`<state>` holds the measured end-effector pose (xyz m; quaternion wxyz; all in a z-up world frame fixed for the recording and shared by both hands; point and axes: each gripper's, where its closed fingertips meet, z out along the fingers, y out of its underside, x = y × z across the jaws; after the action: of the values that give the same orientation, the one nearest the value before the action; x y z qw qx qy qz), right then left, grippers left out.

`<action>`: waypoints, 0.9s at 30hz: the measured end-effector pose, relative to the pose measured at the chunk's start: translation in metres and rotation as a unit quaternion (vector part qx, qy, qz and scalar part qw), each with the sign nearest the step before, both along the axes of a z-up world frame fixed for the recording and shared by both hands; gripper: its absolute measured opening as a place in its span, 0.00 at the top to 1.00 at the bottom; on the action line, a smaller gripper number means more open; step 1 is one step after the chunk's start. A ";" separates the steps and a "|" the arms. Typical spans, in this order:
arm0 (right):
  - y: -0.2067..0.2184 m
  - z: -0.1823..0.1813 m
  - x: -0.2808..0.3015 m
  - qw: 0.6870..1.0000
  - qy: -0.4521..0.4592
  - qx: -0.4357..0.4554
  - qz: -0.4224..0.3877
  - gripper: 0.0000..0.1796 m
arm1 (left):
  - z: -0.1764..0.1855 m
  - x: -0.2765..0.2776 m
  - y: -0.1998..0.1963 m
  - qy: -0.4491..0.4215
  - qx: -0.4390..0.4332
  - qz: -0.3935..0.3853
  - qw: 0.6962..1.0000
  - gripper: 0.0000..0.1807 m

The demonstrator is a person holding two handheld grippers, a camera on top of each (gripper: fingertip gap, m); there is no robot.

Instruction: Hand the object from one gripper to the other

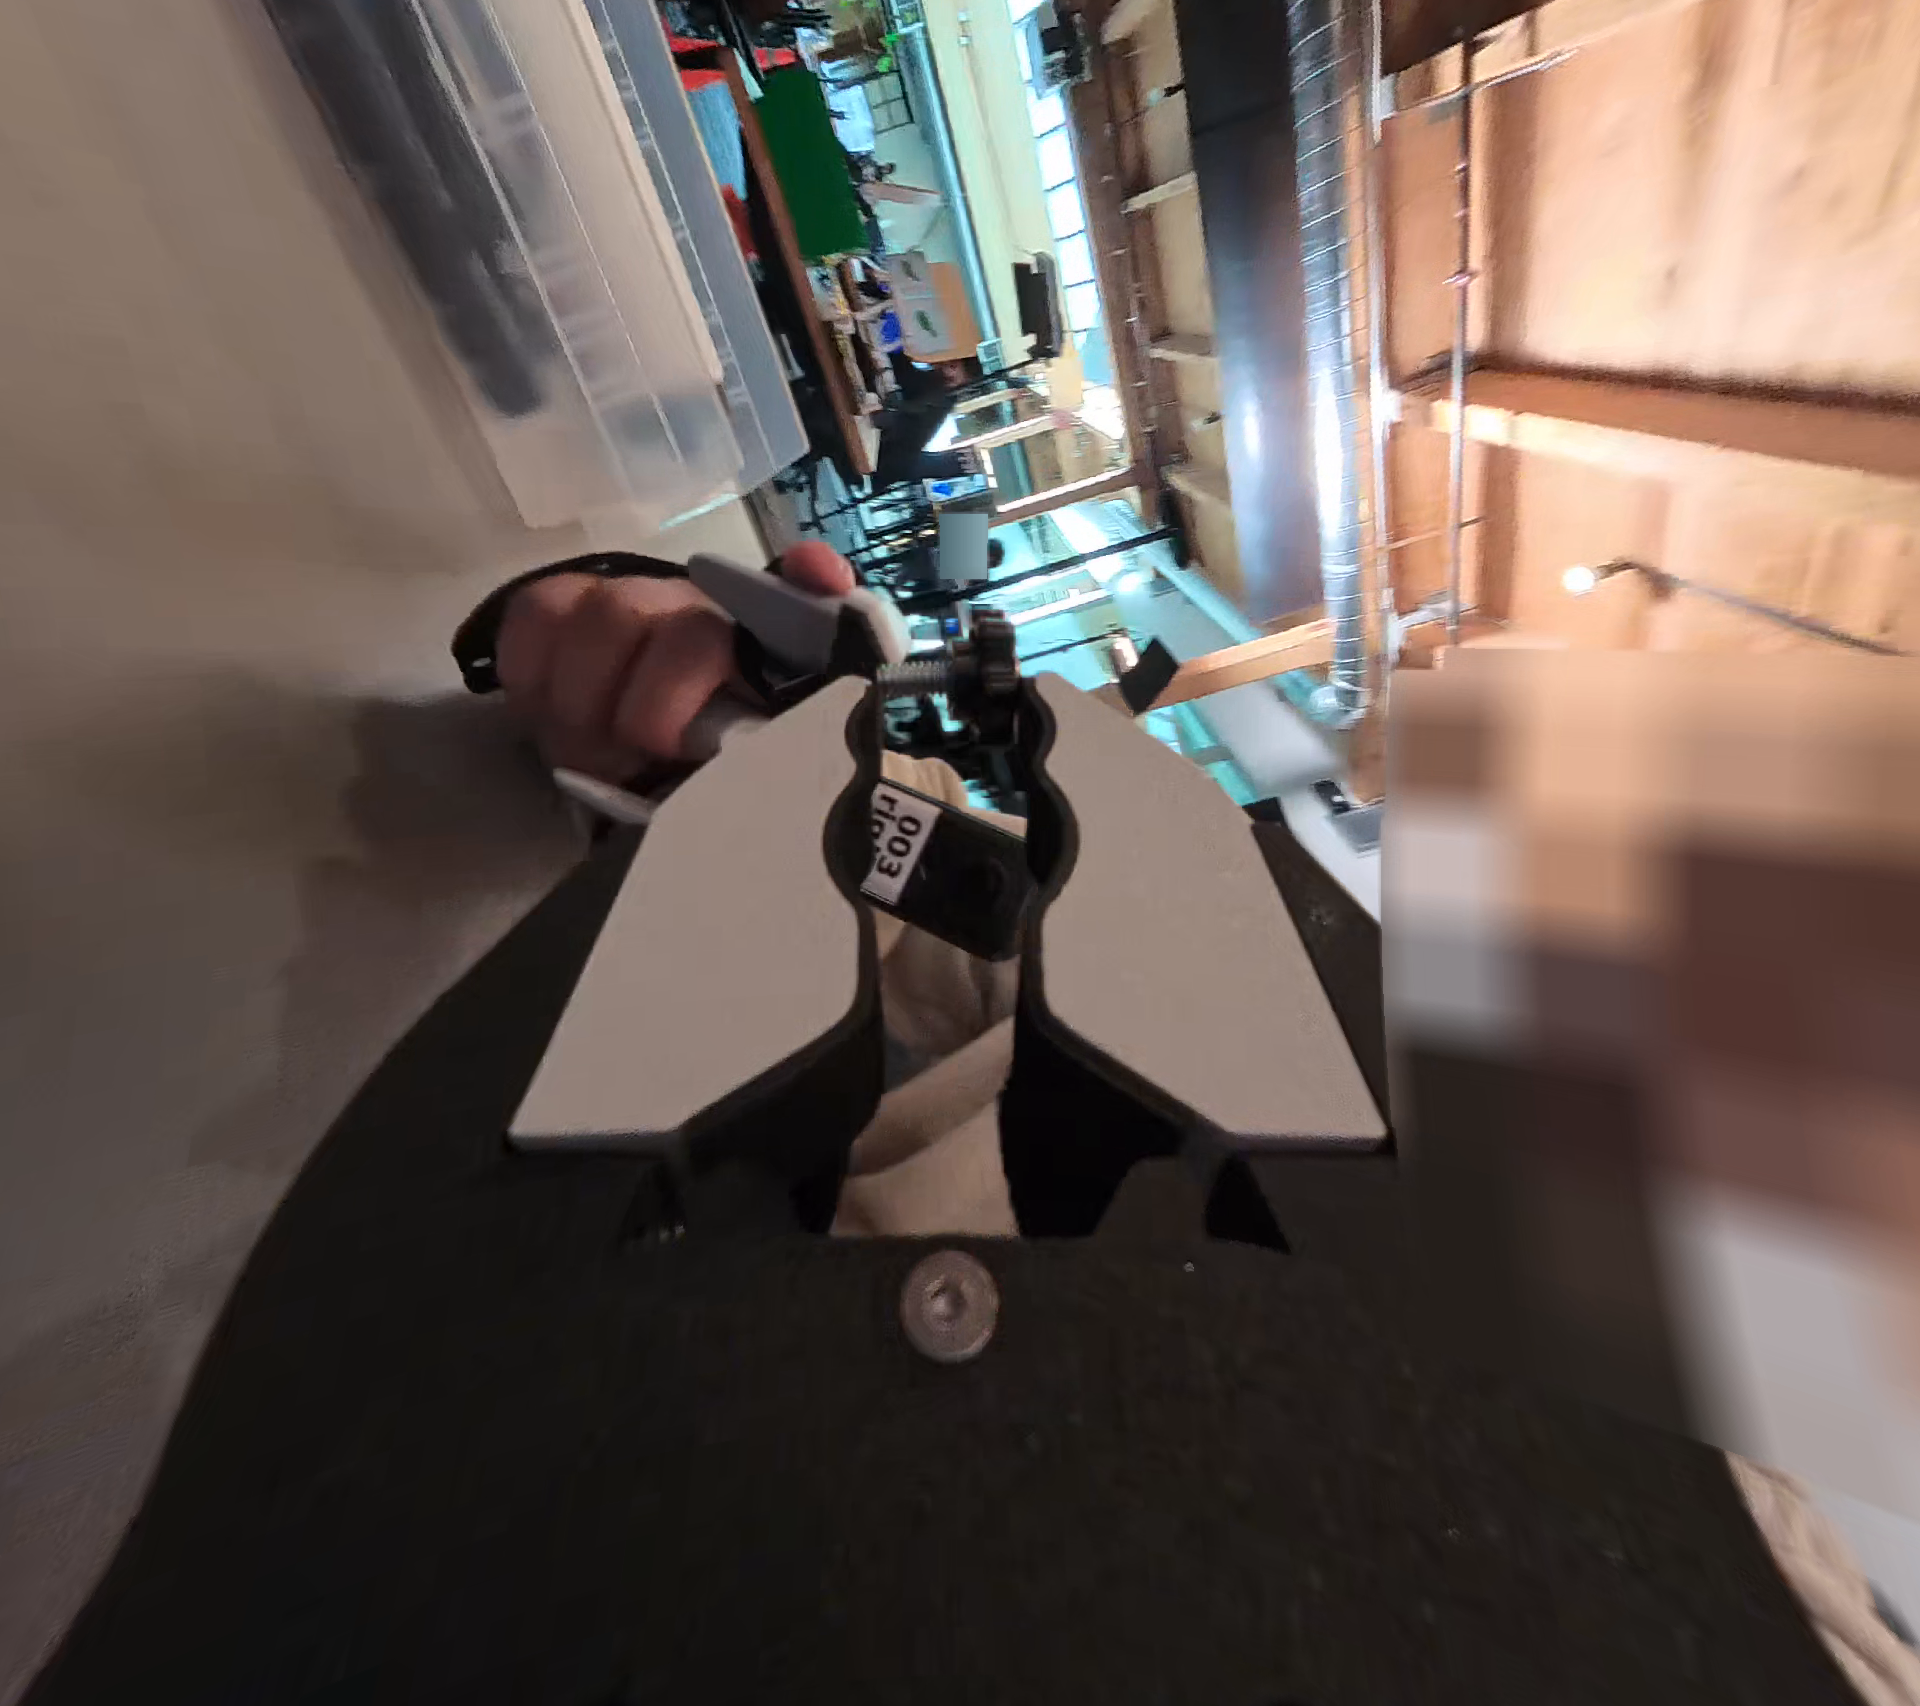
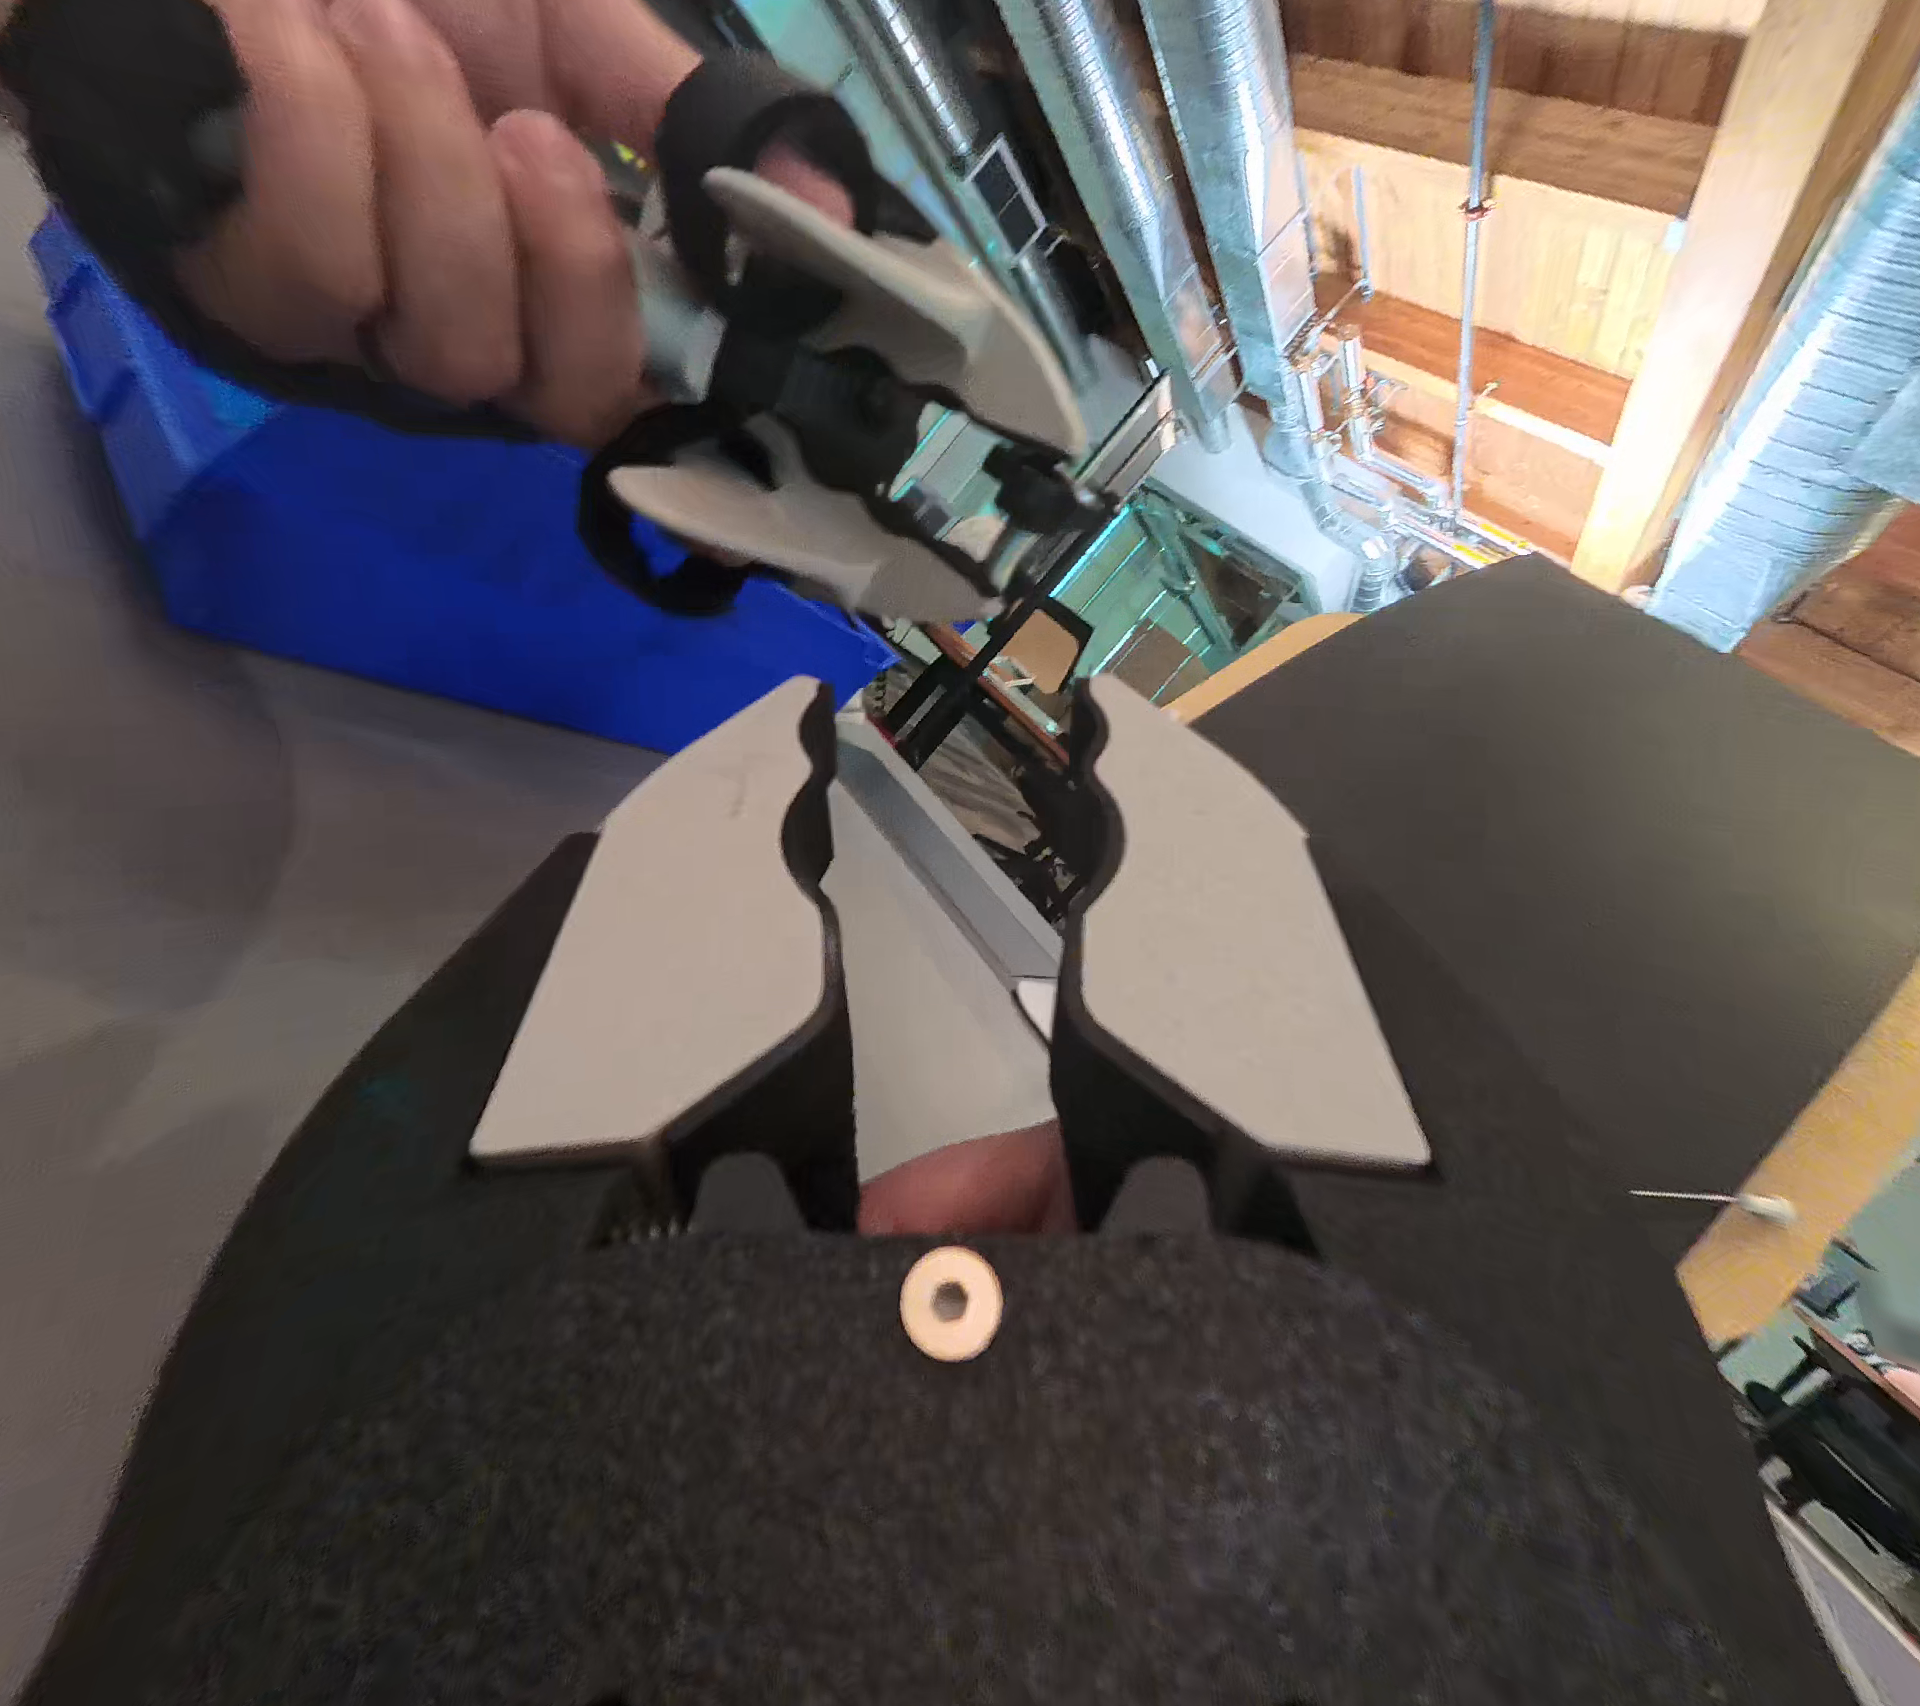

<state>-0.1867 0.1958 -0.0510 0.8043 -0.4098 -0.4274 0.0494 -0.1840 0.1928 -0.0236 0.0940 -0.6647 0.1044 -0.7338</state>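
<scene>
Looking along the left gripper [image 1: 951, 700], we find its two grey fingers clenched on the task's thing, a small black clamp-like metal part with a threaded screw and a knurled knob [image 1: 961, 877]. Its body sits in the scalloped gap between the fingers, and the screw and knob stick out just past the tips. The right gripper [image 2: 951, 711] is released: its fingers stand apart and we see only background between them. It sits near the left gripper's tips but does not touch the part. A blue plastic bin [image 2: 416, 534] rests on the grey surface behind the hand holding the left gripper. We judge this to be the approach stage of the handover, with the giver gripping and the receiver not yet engaged. The next move calls for lining the open right fingers around the free knob end and closing firmly there. Only then should the left fingers let go, or the part could drop between them.
</scene>
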 end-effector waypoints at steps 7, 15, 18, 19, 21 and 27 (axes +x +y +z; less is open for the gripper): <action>-0.010 0.013 0.005 0.997 0.054 -0.023 0.043 0.84 | -0.011 0.015 -0.014 -0.031 -0.036 -0.049 0.998 0.87; -0.008 0.010 0.006 0.984 0.086 -0.117 0.106 0.97 | -0.017 0.023 -0.018 -0.006 0.033 -0.053 0.998 0.87; -0.002 0.005 0.006 0.978 0.081 -0.151 0.116 0.97 | -0.024 0.024 -0.013 0.039 0.102 -0.027 0.994 0.87; -0.002 0.005 0.006 0.977 0.081 -0.157 0.121 0.97 | -0.024 0.024 -0.012 0.045 0.114 -0.025 0.992 0.87; 0.000 0.003 0.006 0.975 0.077 -0.168 0.123 0.97 | -0.026 0.024 -0.010 0.054 0.120 -0.019 0.991 0.87; 0.006 -0.005 0.005 0.979 0.052 -0.169 0.099 0.97 | -0.046 0.013 0.002 0.156 0.187 0.024 0.970 0.75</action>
<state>-0.1817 0.2018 -0.0560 0.7357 -0.4924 -0.4089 0.2216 -0.1708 0.1949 -0.0694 0.2172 -0.7436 0.2374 -0.5861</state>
